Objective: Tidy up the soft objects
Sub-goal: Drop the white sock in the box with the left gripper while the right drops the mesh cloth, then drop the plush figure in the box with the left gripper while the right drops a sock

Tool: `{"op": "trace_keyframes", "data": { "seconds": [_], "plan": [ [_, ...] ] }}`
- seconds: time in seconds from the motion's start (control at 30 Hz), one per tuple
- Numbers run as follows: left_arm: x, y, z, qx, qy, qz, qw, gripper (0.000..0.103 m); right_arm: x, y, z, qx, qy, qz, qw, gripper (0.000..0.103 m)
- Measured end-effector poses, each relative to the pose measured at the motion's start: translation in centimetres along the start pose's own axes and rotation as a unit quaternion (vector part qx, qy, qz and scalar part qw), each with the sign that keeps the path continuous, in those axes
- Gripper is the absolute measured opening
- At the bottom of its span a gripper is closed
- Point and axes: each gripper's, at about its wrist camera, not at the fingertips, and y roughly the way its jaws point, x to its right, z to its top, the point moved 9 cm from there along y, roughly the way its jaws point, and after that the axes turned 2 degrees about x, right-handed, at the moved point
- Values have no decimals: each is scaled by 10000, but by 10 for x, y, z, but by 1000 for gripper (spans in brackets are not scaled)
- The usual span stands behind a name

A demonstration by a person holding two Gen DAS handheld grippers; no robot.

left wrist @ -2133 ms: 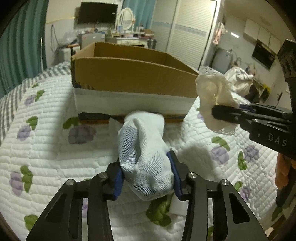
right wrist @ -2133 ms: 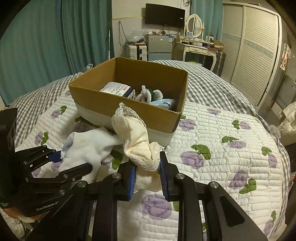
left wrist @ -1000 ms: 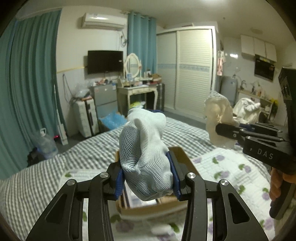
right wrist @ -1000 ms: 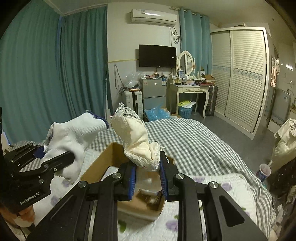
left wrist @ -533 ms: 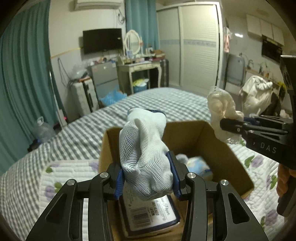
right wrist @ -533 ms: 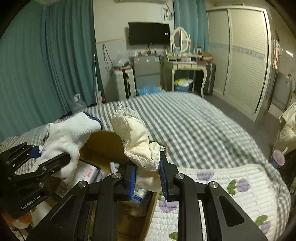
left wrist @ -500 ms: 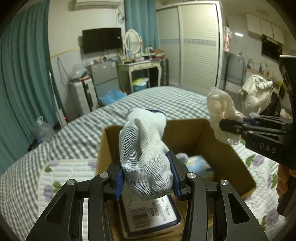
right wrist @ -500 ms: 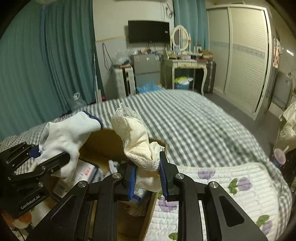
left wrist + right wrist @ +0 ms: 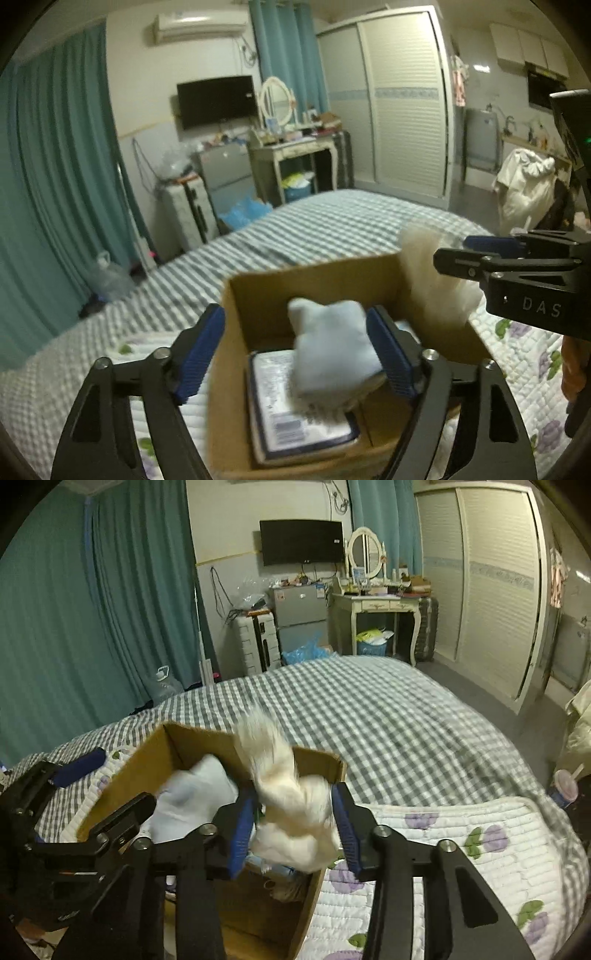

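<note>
Both grippers hang over an open cardboard box (image 9: 314, 280) on the bed. My left gripper (image 9: 295, 314) has its jaws opening wide. A white mesh sock (image 9: 332, 354), blurred, is dropping between them into the box, close to the right pad. My right gripper (image 9: 291, 797) is also opening. A cream lace-edged sock (image 9: 291, 812), blurred, hangs loose between its blue pads above the box's right corner (image 9: 332, 764). The right wrist view also shows the white sock (image 9: 195, 797) inside the box and the left gripper (image 9: 122, 779). The left wrist view shows the right gripper (image 9: 452, 251).
A flat printed package (image 9: 295, 413) lies on the box floor, with other small items (image 9: 284, 886) beside it. The box rests on a white quilt with purple flowers (image 9: 461, 842) over a checked blanket (image 9: 369, 709). A dresser, fridge and wardrobe stand beyond the bed.
Both grippers came down over the box and opened. The white sock left the left pads and is falling. The cream sock has slipped loose between the right pads.
</note>
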Motion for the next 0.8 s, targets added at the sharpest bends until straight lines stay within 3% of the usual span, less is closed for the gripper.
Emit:
{"op": "trace_keyframes", "data": {
  "seconds": [0.17, 0.27, 0.33, 0.43, 0.6, 0.67, 0.8],
  "plan": [
    [-10, -61, 31, 292, -12, 132, 9995, 82, -14, -71, 27, 386, -76, -134, 9991, 53],
    [-15, -107, 47, 489, -135, 99, 9987, 91, -27, -125, 44, 661, -269, -221, 9972, 59],
    [-17, -137, 54, 614, -214, 107, 9978, 91, -35, -156, 50, 767, -310, -221, 9963, 62],
    [-18, -175, 55, 715, -363, 107, 9967, 91, -46, -203, 54, 901, -440, -244, 9947, 73],
    [-20, -208, 33, 619, -485, 230, 9966, 92, -69, -253, 31, 950, -690, -235, 9928, 83],
    [-18, -208, 17, 474, -512, 405, 9967, 92, -76, -260, 13, 881, -724, -180, 9933, 86],
    [-14, -198, -25, 190, -455, 407, 9980, 92, -81, -255, -29, 573, -658, -12, 9962, 89]
  ]
}}
